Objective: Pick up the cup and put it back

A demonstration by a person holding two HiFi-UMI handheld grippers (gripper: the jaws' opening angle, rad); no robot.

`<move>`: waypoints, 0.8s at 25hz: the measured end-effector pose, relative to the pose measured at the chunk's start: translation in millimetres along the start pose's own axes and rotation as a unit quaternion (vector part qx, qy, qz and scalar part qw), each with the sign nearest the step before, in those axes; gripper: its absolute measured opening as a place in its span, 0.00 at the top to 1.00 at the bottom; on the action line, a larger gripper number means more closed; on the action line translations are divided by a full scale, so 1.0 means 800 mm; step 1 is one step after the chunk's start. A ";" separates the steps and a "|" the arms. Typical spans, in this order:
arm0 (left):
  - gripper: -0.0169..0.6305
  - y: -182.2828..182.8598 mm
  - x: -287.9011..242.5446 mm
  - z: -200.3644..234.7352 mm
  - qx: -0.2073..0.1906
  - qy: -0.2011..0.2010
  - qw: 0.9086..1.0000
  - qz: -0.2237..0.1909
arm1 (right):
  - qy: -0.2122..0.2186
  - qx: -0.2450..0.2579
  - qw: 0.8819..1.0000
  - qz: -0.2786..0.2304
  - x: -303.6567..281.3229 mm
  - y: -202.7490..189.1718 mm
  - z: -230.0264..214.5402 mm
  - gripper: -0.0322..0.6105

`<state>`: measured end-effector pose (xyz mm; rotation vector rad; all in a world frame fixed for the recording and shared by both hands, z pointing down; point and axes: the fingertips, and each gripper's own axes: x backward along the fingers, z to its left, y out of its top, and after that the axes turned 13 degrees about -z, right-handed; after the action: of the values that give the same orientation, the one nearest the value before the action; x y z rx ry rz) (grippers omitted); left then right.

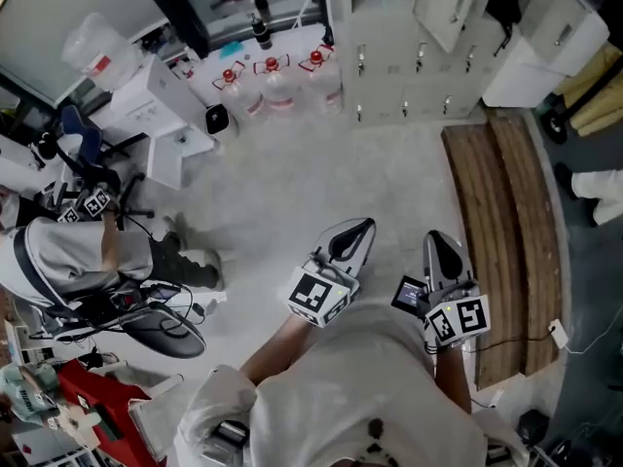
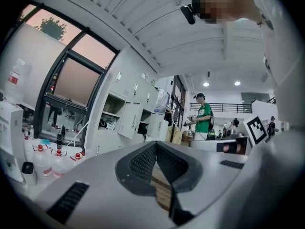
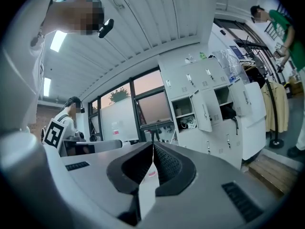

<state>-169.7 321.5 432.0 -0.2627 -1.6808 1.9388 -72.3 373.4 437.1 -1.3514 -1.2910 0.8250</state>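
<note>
Head view: holding left gripper [image 1: 355, 233] and right gripper [image 1: 443, 246] side by side, close before the chest, forearms bent, tips aimed forward over the floor [image 1: 321, 168] beside a wooden platform [image 1: 506, 222]. Left gripper view: pinched together at the tips, nothing between. Right gripper view: likewise closed, empty. Cannot make out the cup anywhere.
</note>
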 end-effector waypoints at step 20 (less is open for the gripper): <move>0.96 0.001 -0.083 0.117 -0.003 0.026 1.000 0.004 | 0.013 -0.008 1.000 0.002 -0.132 -0.024 -0.055 0.91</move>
<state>-160.7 207.1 436.3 -0.3194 -1.6553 1.9164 -54.5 259.5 447.1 -1.3733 -1.2765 0.7984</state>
